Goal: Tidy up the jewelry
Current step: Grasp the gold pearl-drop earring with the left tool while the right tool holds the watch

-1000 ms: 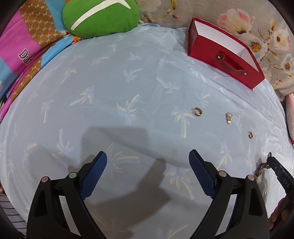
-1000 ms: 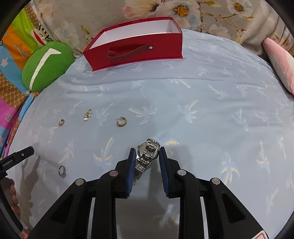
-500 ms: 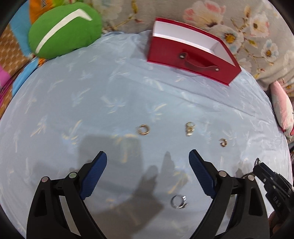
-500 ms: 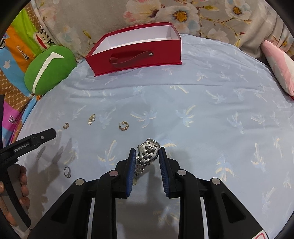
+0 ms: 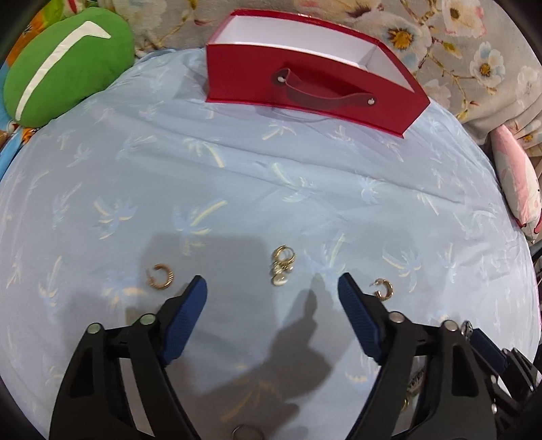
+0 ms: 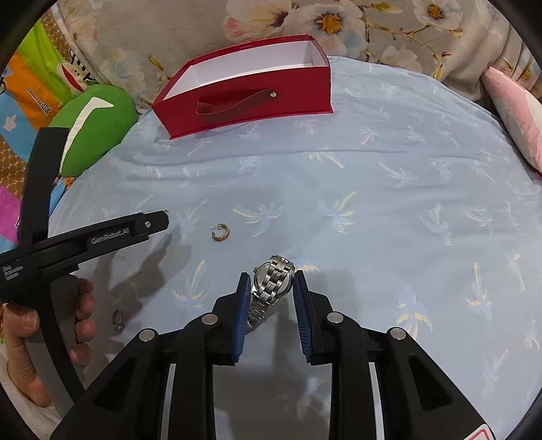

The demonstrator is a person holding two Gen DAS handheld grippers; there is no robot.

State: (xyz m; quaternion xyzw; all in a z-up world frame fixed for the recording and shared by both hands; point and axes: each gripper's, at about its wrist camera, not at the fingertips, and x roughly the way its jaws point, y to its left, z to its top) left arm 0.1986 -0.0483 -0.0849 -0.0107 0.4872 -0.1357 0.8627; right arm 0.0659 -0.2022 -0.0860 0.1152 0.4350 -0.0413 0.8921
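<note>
My right gripper [image 6: 271,291] is shut on a silver metal watch [image 6: 272,282] and holds it above the blue palm-print sheet [image 6: 389,203]. My left gripper [image 5: 272,292] is open and empty just above the sheet, with a gold pearl earring [image 5: 282,264] lying between and just beyond its fingertips. A gold hoop earring [image 5: 161,276] lies to its left and another [image 5: 384,289] to its right; one hoop also shows in the right wrist view [image 6: 222,233]. A silver ring [image 6: 118,320] lies near my left hand. The open red box [image 5: 305,84] stands at the far side.
A green cushion [image 5: 64,64] lies at the far left. A pink pillow [image 5: 515,182] lies at the right edge. Floral fabric [image 6: 338,20] rises behind the red box [image 6: 244,101]. The left gripper's body [image 6: 84,240] crosses the left of the right wrist view.
My left gripper has moved forward and right, toward the earrings and the red box; the pearl earring now sits between its fingertips. My right gripper still holds the watch, nearly unmoved.
</note>
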